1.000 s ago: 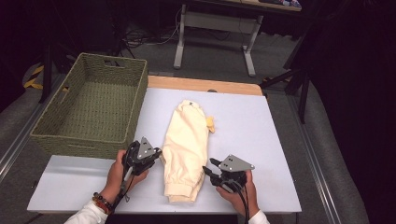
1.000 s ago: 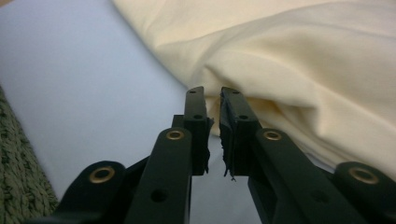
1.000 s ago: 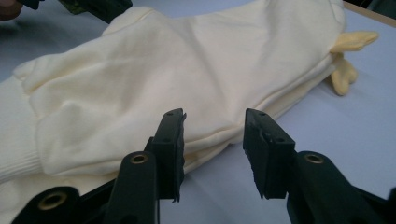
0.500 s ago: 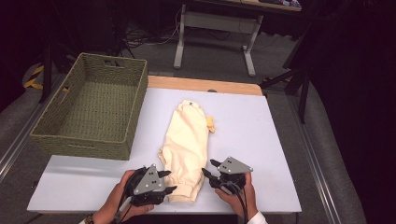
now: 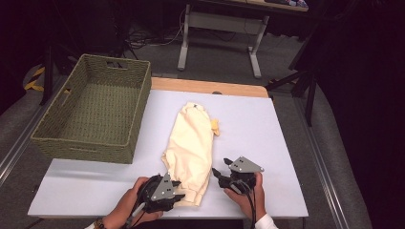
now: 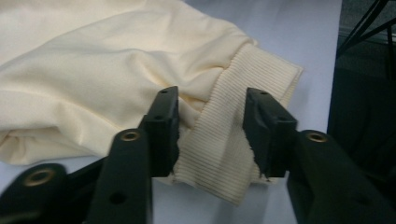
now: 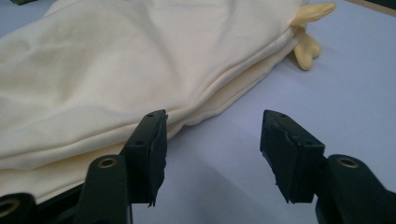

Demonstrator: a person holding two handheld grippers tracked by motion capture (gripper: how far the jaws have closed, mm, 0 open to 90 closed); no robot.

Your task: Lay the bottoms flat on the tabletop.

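Note:
A cream garment (image 5: 191, 143) lies folded into a long strip on the white table (image 5: 272, 143), its ribbed hem (image 6: 219, 154) nearest me. My left gripper (image 5: 180, 195) is at that near hem. In the left gripper view the left gripper (image 6: 210, 135) straddles the ribbed band, which lies flat and unbunched between jaws that have just been closing. My right gripper (image 5: 216, 174) sits by the garment's right edge. In the right gripper view the right gripper (image 7: 212, 149) has just been opening, with bare table between its jaws and its left jaw against the fabric's edge (image 7: 201, 112).
A woven green basket (image 5: 95, 112) stands at the table's back left corner. A small yellow piece (image 5: 216, 126) pokes out from the garment's far right side, and shows as the yellow piece (image 7: 310, 28) in the right gripper view. A wooden strip (image 5: 205, 87) lines the table's far edge.
My left gripper has moved right, from beside the garment's left edge to its near hem. My right gripper has stayed put and its jaws stand wider.

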